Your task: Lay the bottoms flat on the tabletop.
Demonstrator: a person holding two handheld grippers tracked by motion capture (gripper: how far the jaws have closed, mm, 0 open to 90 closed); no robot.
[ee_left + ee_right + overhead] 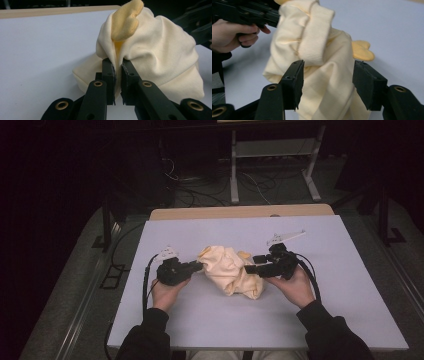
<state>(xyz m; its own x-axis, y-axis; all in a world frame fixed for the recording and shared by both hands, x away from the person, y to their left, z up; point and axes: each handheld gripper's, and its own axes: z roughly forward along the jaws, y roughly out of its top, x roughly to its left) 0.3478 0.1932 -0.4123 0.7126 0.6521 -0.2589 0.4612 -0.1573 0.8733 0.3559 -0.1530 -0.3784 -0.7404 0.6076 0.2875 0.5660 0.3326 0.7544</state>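
Note:
A crumpled cream garment [231, 270] with a yellow patch [244, 254] lies bunched in the middle of the white table. At its left side my left gripper [200, 265] is shut on a fold of it. In the left gripper view the jaws [118, 63] pinch the cream cloth [155, 50] just below the yellow piece [126, 20]. My right gripper [251, 263] is at the garment's right side. In the right gripper view its jaws [328, 72] stand apart around the cloth [322, 100], below a ribbed cuff [314, 32]; the right pad is clear of the fabric.
The white tabletop [325, 285] has a wooden strip [240, 212] along its far edge. Behind it, on the dark floor, stand a white metal frame [272, 150] and loose cables [200, 190]. Both forearms come in from the near edge.

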